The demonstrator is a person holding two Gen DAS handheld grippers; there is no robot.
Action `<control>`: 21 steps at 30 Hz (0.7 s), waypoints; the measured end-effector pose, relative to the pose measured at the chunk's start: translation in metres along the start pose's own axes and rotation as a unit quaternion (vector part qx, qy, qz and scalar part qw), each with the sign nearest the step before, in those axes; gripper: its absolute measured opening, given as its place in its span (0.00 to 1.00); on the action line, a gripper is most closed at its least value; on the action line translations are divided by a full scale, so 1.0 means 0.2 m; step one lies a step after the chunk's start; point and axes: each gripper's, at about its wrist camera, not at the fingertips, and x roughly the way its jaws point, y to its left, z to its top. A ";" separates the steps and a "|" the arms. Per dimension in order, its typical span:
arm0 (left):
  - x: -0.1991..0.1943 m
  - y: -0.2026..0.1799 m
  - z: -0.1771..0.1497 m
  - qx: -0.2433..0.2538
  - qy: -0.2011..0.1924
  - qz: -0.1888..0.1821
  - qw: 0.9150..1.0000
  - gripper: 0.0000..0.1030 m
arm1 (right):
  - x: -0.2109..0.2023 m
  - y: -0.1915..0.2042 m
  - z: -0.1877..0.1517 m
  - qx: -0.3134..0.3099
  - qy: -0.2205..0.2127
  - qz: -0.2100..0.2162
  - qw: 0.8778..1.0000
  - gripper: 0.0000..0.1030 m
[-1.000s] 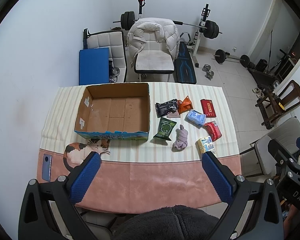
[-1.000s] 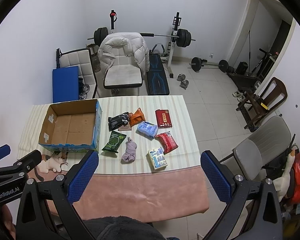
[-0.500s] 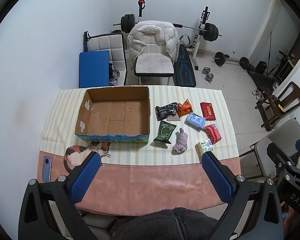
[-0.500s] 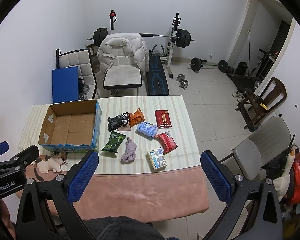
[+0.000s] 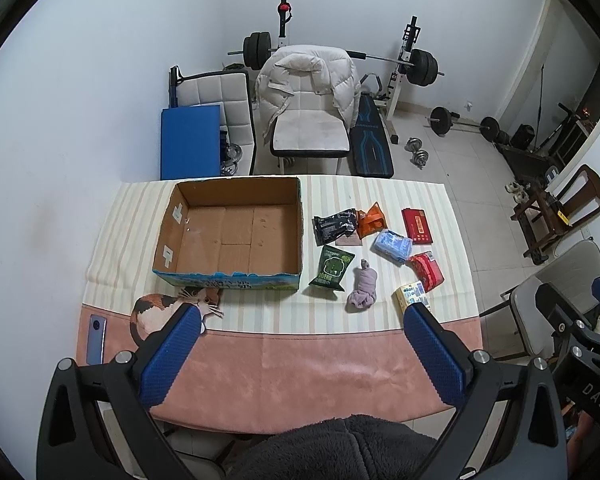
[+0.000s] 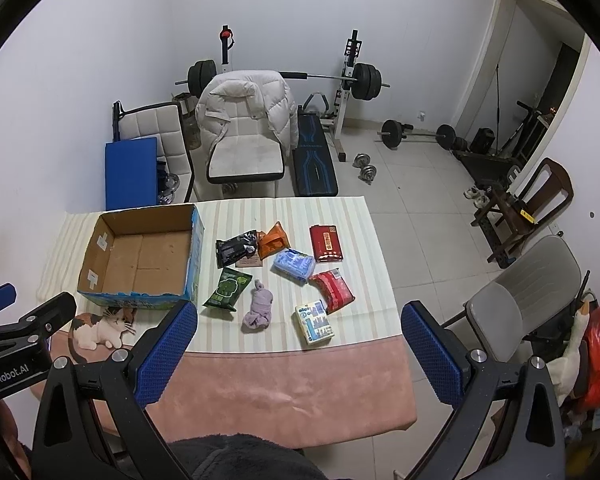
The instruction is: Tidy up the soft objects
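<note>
An empty open cardboard box (image 5: 236, 236) (image 6: 140, 256) stands on the left of the table. Right of it lie several soft packets: black (image 5: 334, 226), orange (image 5: 372, 220), green (image 5: 332, 268), light blue (image 5: 392, 245), two red ones (image 5: 418, 226) (image 5: 427, 271) and a yellow-blue pack (image 6: 314, 322). A bundled purple cloth (image 5: 362, 292) (image 6: 259, 308) lies among them. A plush cat (image 5: 168, 308) (image 6: 100, 324) lies before the box. My left gripper (image 5: 300, 336) and right gripper (image 6: 298, 334) are open and empty, high above the table's near edge.
A blue phone (image 5: 96, 340) lies at the table's (image 5: 300, 360) near left corner. Beyond the table are a white chair with a jacket (image 5: 308, 120), a weight bench and barbells. A grey folding chair (image 6: 520, 300) stands to the right.
Both grippers have drifted slightly; the table and objects sit a little lower in the left wrist view. Nothing on the table has moved.
</note>
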 end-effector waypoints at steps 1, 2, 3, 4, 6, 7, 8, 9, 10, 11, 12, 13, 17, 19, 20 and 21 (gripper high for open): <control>0.00 0.00 0.00 0.000 0.000 0.000 1.000 1.00 | 0.00 0.00 0.00 0.001 0.000 0.001 1.000 1.00; 0.00 0.00 0.00 0.000 0.000 0.000 1.000 1.00 | 0.00 0.00 0.00 0.000 0.000 0.001 1.000 1.00; 0.00 0.00 0.00 0.000 0.000 0.000 1.000 1.00 | 0.00 0.00 0.00 0.000 0.000 0.000 1.000 1.00; 0.00 0.00 0.00 0.000 0.000 0.000 1.000 1.00 | 0.00 0.00 0.00 0.000 0.000 0.000 1.000 1.00; 0.00 0.00 0.00 0.000 -0.001 0.000 1.000 1.00 | 0.00 0.00 0.01 0.001 -0.001 0.000 1.000 1.00; 0.00 0.00 0.00 0.000 -0.001 0.001 1.000 1.00 | 0.00 0.00 0.01 0.000 -0.001 -0.001 1.000 1.00; 0.00 0.00 0.00 -0.001 -0.001 0.000 1.000 1.00 | 0.00 0.00 0.00 0.000 -0.001 0.000 1.000 1.00; 0.00 0.00 0.00 -0.001 0.000 0.000 1.000 1.00 | 0.00 0.00 0.01 0.001 -0.001 -0.001 1.000 1.00; 0.00 0.00 0.00 -0.001 0.000 0.001 1.000 1.00 | 0.00 0.00 0.00 -0.001 -0.001 -0.001 1.000 1.00; 0.00 0.00 0.00 0.000 0.000 0.000 1.000 1.00 | 0.00 0.00 0.01 -0.001 -0.001 0.000 1.000 1.00; 0.00 0.00 0.00 0.000 0.000 0.000 1.000 1.00 | 0.00 0.00 0.01 -0.001 -0.001 0.000 1.000 1.00; 0.00 0.00 0.00 0.000 0.000 0.000 1.000 1.00 | 0.00 0.00 0.01 -0.001 -0.002 -0.001 1.000 1.00; 0.00 0.00 0.00 0.000 0.000 -0.001 1.000 1.00 | 0.00 0.00 0.01 0.000 -0.001 0.000 1.000 1.00; 0.00 -0.01 0.00 0.000 0.001 -0.001 1.000 1.00 | 0.00 -0.01 0.00 0.000 -0.002 0.001 1.000 1.00; 0.00 0.00 0.00 0.000 0.001 -0.002 1.000 1.00 | 0.00 -0.01 0.00 0.001 -0.001 0.002 1.000 1.00; 0.00 -0.01 0.00 0.000 0.001 -0.002 1.000 1.00 | 0.00 -0.01 0.00 0.002 -0.001 0.003 1.000 1.00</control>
